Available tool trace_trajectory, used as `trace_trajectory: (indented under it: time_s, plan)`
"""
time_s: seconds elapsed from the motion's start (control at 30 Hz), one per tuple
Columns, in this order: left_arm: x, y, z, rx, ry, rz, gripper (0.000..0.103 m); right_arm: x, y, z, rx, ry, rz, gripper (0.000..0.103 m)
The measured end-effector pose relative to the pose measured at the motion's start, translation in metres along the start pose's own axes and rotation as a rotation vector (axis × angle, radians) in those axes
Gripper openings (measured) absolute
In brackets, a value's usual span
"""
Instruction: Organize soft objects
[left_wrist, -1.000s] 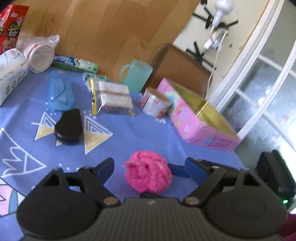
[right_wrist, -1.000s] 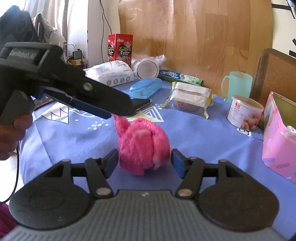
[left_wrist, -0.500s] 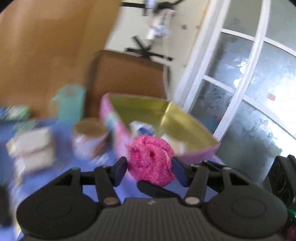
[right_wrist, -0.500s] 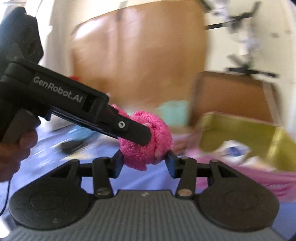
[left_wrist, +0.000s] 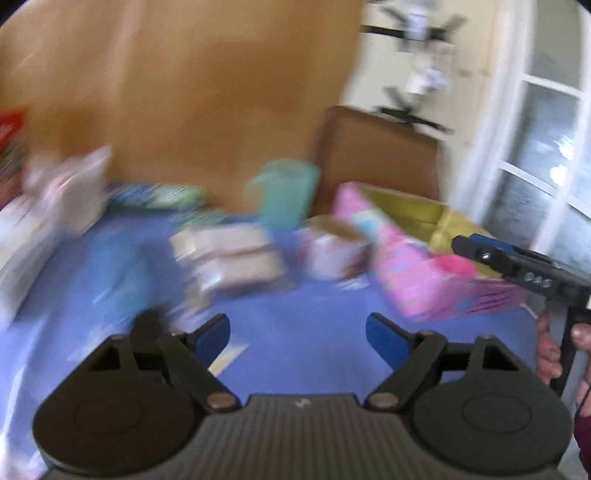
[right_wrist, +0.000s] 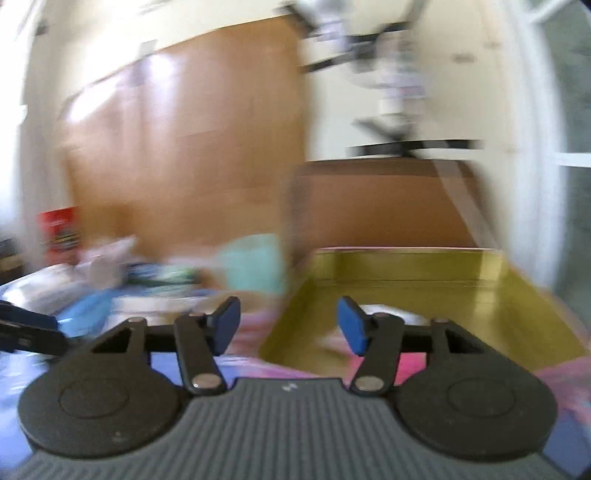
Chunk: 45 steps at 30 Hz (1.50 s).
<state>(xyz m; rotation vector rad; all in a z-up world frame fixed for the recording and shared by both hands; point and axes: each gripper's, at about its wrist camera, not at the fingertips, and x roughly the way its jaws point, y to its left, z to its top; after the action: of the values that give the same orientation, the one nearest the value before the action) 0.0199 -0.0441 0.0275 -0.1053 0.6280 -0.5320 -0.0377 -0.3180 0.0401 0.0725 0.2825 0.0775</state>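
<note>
Tablecloth: blue patterned cloth (left_wrist: 295, 354) covers the table; the bare stretch nearest the left gripper, on the near side of the pink box, gives the widest room for moving.
Left gripper (left_wrist: 298, 334): jaws opening, set wide, nothing between the blue pads; it hangs above the cloth, well apart from the pink box.
Right gripper (right_wrist: 288, 321): jaws opening, about half apart, nothing gripped; it points over the near wall of the pink box, and in the left wrist view its tip sits above the box mouth.
Pink fluffy ball (left_wrist: 452, 265): lies inside the pink box, below the right gripper; blur hides how deep it rests.
Pink box (left_wrist: 406, 273): open top, yellow lining; its near wall is the edge closest to both grippers.
Risk, near wall: a low withdrawal of the right gripper could catch the wall and drag or tip the light box.
Risk, ball: the fluffy pile may cling to a pad and lift out again as the gripper leaves.
Risk, neighbours: the printed tin (left_wrist: 334, 253) stands just beside the pink box and the wrapped snack packs (left_wrist: 232, 258) lie beyond it, so a sideways sweep could knock them.
Far side: teal mug (left_wrist: 286, 195) behind the tin; brown chair back (left_wrist: 376, 158) closes off the space behind the pink box.
</note>
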Motion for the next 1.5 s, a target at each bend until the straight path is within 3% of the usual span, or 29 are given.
trace_trajectory:
  time_s: [0.17, 0.33, 0.37, 0.43, 0.47, 0.5, 0.63, 0.8, 0.97, 1.0, 1.07, 1.1, 1.13, 1.23, 1.33, 1.37, 1.4, 1.43, 1.5]
  plan:
    - [-0.033, 0.064, -0.023, -0.149, -0.039, 0.056, 0.082, 0.068, 0.057, 0.001, 0.030, 0.145, 0.180, 0.056]
    - [-0.053, 0.095, -0.035, -0.227, -0.066, 0.053, 0.082, 0.143, 0.081, 0.001, 0.114, 0.223, 0.165, 0.086]
    - [-0.053, 0.095, -0.034, -0.237, -0.068, 0.049, 0.082, 0.155, 0.080, 0.001, 0.120, 0.246, 0.161, 0.087]
    - [-0.051, 0.098, -0.034, -0.255, -0.069, 0.034, 0.082, 0.176, 0.079, -0.004, 0.172, 0.311, 0.160, 0.084]
    - [-0.050, 0.097, -0.035, -0.259, -0.069, 0.028, 0.082, 0.182, 0.074, -0.009, 0.213, 0.346, 0.190, 0.078]
    - [-0.050, 0.098, -0.036, -0.258, -0.070, 0.019, 0.082, 0.185, 0.068, -0.015, 0.256, 0.372, 0.220, 0.061]
    - [-0.046, 0.095, -0.036, -0.262, -0.068, -0.007, 0.082, 0.163, 0.055, -0.020, 0.329, 0.360, 0.266, 0.026]
    - [-0.036, 0.082, -0.025, -0.249, -0.062, -0.066, 0.082, 0.112, 0.047, -0.032, 0.345, 0.369, 0.309, 0.021]
    - [-0.020, 0.048, -0.018, -0.183, -0.017, -0.152, 0.087, 0.037, 0.037, -0.053, 0.338, 0.393, 0.346, 0.022]
    - [-0.016, 0.040, -0.018, -0.169, 0.001, -0.174, 0.089, 0.019, 0.036, -0.057, 0.312, 0.392, 0.350, 0.027]
    - [-0.006, 0.026, -0.020, -0.147, 0.036, -0.205, 0.094, -0.010, 0.038, -0.063, 0.233, 0.358, 0.317, 0.046]
    - [0.001, 0.020, -0.021, -0.139, 0.062, -0.212, 0.095, -0.022, 0.044, -0.066, 0.173, 0.344, 0.287, 0.074]
    - [0.007, 0.015, -0.023, -0.136, 0.089, -0.217, 0.096, -0.028, 0.054, -0.069, 0.130, 0.332, 0.269, 0.088]
    - [0.023, 0.005, -0.029, -0.144, 0.172, -0.232, 0.096, -0.028, 0.075, -0.074, 0.002, 0.320, 0.266, 0.087]
    - [0.028, 0.001, -0.034, -0.174, 0.198, -0.217, 0.092, -0.011, 0.095, -0.077, -0.118, 0.312, 0.252, 0.086]
    - [0.029, -0.004, -0.035, -0.178, 0.195, -0.210, 0.079, -0.003, 0.102, -0.079, -0.159, 0.322, 0.250, 0.085]
    - [0.033, -0.008, -0.035, -0.169, 0.208, -0.226, 0.067, 0.004, 0.105, -0.081, -0.190, 0.332, 0.260, 0.076]
    - [0.035, -0.015, -0.033, -0.159, 0.217, -0.210, 0.067, 0.005, 0.106, -0.079, -0.215, 0.316, 0.286, 0.062]
    - [0.035, -0.034, -0.022, -0.095, 0.202, -0.158, 0.067, 0.004, 0.108, -0.075, -0.229, 0.295, 0.258, 0.059]
